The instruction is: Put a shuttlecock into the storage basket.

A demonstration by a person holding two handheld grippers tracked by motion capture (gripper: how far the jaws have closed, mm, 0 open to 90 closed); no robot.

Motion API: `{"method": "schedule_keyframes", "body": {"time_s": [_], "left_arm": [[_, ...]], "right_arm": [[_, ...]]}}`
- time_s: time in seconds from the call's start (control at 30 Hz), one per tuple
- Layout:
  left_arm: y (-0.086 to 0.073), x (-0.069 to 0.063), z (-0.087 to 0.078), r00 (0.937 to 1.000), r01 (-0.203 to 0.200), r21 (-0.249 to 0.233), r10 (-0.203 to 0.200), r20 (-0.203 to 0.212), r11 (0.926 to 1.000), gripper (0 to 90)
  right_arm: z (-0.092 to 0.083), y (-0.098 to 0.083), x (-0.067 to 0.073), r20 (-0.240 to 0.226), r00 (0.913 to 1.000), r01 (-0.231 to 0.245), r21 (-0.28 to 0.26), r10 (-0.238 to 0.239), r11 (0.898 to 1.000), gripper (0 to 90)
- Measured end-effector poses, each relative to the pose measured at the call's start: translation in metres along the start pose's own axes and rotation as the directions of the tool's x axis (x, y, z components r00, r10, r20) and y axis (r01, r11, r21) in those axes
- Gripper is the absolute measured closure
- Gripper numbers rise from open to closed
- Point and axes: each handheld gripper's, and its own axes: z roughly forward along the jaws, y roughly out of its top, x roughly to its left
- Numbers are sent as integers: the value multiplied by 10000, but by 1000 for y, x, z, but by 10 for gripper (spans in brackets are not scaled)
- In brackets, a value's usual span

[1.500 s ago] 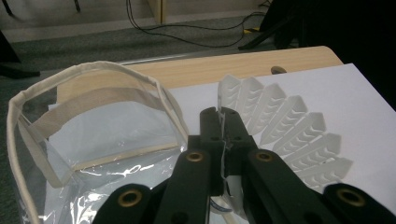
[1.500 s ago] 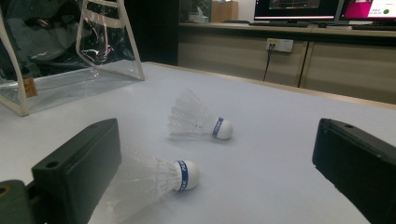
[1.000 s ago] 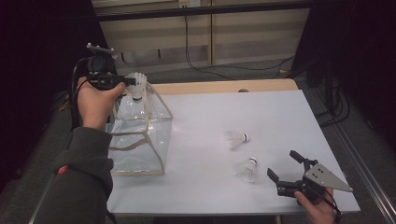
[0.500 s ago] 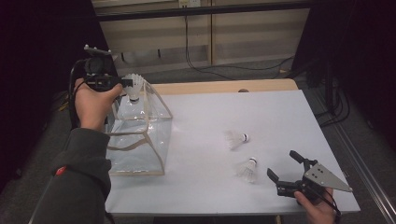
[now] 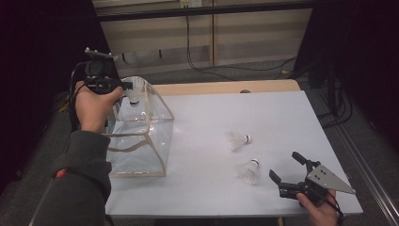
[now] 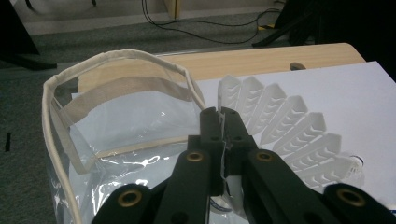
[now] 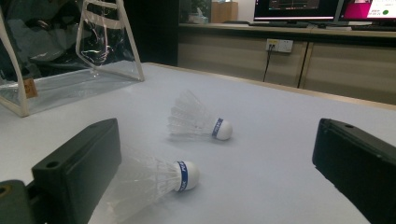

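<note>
Since the left tongs (image 6: 223, 122) are clamped on one thin feather edge of the shuttlecock (image 6: 285, 126), grip is marginal: skirt is featherlight, springy, easy to crush or tear. Better hold looks like the cork end, stiff and round, though slippery. In the high view the held shuttlecock (image 5: 135, 90) hangs over the open mouth of the clear bag (image 5: 141, 141) at the counter's (image 5: 282, 113) left edge, cork pointing down, long axis near vertical, skirt up. Drop should land it cork-first. Right tongs (image 5: 288, 172) rest low at the near right corner, jaws apart, nothing between them. Near shuttlecock (image 7: 156, 179) lies just ahead, axis level, cork towards the right jaw. Far shuttlecock (image 7: 198, 122) lies likewise, well apart from the bag.
</note>
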Motion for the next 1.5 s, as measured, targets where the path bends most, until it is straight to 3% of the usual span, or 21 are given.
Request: {"method": "schedule_keyframes", "body": {"time_s": [0.53,0.57,0.83,1.5], "left_arm": [[0,4,13,9994,252,124,-249,-231,9996,898],[0,6,13,9996,132,269,-126,-243,9996,898],[0,11,21,9983,419,248,-408,-423,9988,898],[1,12,33,9978,377,484,-350,-567,9981,898]], "right_arm": [[0,0,0,-6,10000,16,-27,-16,10000,12],[0,0,0,-20,10000,25,-11,-25,10000,12],[0,0,0,-35,10000,48,-18,-48,10000,12],[0,0,-1,7,10000,-9,-2,9,10000,12]]}}
